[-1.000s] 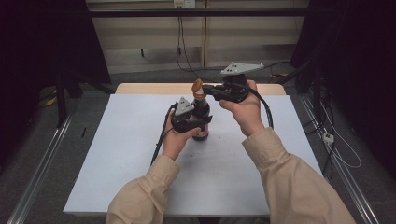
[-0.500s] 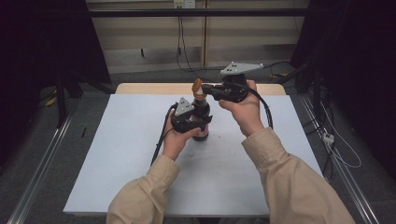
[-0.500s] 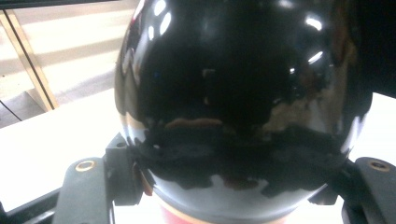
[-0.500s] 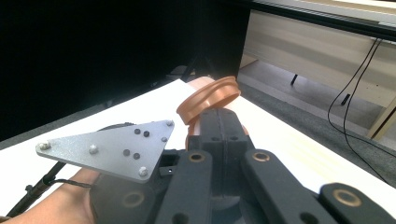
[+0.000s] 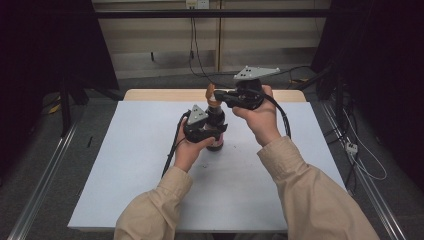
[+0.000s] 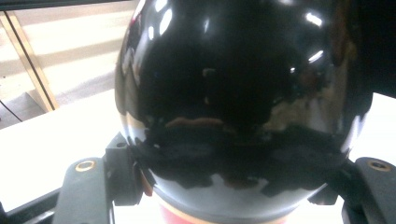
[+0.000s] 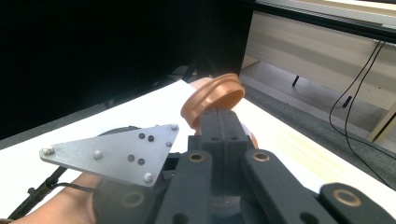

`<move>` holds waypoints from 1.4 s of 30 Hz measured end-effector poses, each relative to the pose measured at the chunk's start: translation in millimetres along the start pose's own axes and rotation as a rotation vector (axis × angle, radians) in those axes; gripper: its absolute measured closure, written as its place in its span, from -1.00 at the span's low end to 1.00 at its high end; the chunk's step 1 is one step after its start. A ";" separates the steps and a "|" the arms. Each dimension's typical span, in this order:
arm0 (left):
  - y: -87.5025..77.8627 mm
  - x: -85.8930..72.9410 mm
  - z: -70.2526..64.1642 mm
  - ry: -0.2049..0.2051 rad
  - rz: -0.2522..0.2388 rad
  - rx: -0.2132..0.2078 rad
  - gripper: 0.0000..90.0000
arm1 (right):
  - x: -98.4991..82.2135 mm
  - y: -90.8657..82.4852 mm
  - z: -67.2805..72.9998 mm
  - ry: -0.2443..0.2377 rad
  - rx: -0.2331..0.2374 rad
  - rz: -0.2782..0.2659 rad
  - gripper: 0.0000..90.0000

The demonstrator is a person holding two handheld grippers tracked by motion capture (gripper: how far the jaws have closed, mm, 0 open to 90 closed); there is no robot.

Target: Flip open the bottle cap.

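Observation:
A glossy black round jar [image 5: 216, 120] with a pink band at its base [image 5: 216, 145] stands on the white table [image 5: 130, 165]. My left gripper [image 5: 209, 134] is shut on it; in the left gripper view the jar [image 6: 233, 93] bulges between the two jaws, which press on its lower sides, around my left gripper [image 6: 229, 186]. My right gripper [image 5: 222, 97] holds a brown ring-shaped lid [image 5: 211, 94] just above and behind the jar, tilted on edge. In the right gripper view the lid [image 7: 212, 98] sticks out beyond the jaws of my right gripper [image 7: 223, 123], which are shut on its rim.
The left gripper's grey three-cornered plate [image 7: 112, 151] lies close under the right gripper. A wooden strip [image 5: 165, 94] borders the table's far edge. Cables [image 5: 197, 45] hang behind the table, and metal rails [image 5: 42, 190] run along the floor on both sides.

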State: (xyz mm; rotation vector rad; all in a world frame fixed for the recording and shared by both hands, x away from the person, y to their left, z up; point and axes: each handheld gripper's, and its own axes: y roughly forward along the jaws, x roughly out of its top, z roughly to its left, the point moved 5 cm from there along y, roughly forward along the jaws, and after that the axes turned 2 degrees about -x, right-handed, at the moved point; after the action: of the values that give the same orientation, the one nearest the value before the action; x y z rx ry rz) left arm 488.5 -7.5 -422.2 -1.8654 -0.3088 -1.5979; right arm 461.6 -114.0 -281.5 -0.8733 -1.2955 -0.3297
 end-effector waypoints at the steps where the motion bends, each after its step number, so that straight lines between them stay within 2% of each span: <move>1: 0.1 0.0 0.0 0.001 0.000 -0.001 -0.32 | 0.4 -0.1 0.3 -0.001 -0.001 -0.002 1.00; 4: 0.3 0.0 -0.2 0.000 -0.002 0.002 -0.32 | 3.1 0.0 3.5 -0.003 0.007 -0.013 1.00; 6: 0.0 -0.2 0.1 -0.001 0.000 -0.017 -0.33 | 4.8 0.5 5.9 -0.010 0.007 -0.012 1.00; 10: 0.1 -0.2 0.2 -0.001 -0.005 0.001 -0.33 | 4.0 1.1 6.0 -0.009 0.005 -0.006 1.00; 13: -0.1 -0.7 0.3 -0.001 -0.012 -0.001 -0.34 | 1.8 -0.5 4.8 0.002 0.012 -0.009 1.00; 19: 1.1 -2.4 1.0 -0.036 -0.039 -0.023 -0.37 | -1.3 -4.7 1.8 0.021 0.015 -0.006 0.99; 22: 1.1 -3.1 1.5 -0.035 -0.031 -0.025 -0.39 | -3.3 -6.6 0.1 0.021 0.001 -0.003 0.84; 26: 0.4 -7.9 3.2 -0.055 0.013 -0.049 -0.49 | -7.9 -8.6 -1.7 0.035 0.004 -0.010 0.67; 29: -3.5 -6.9 4.5 -0.079 0.006 -0.087 -0.55 | -13.5 -8.7 -3.4 0.038 0.003 -0.011 0.51; 32: -8.4 -4.1 5.0 -0.094 -0.001 -0.102 -0.62 | -18.8 -10.1 -4.6 0.058 0.003 -0.016 0.35; 34: -11.3 -4.1 5.7 -0.085 0.010 -0.102 -0.68 | -21.6 -11.8 -4.6 0.062 -0.001 -0.018 0.26; 42: -19.7 -3.4 5.5 -0.099 0.026 -0.132 -0.76 | -27.8 -22.4 -3.8 0.065 -0.010 -0.035 -0.04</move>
State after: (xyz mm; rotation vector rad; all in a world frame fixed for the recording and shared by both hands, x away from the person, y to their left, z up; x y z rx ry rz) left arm 480.9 11.6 -419.3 -2.0445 -0.2256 -1.5442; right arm 441.7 -138.3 -298.9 -0.8423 -1.2508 -0.3900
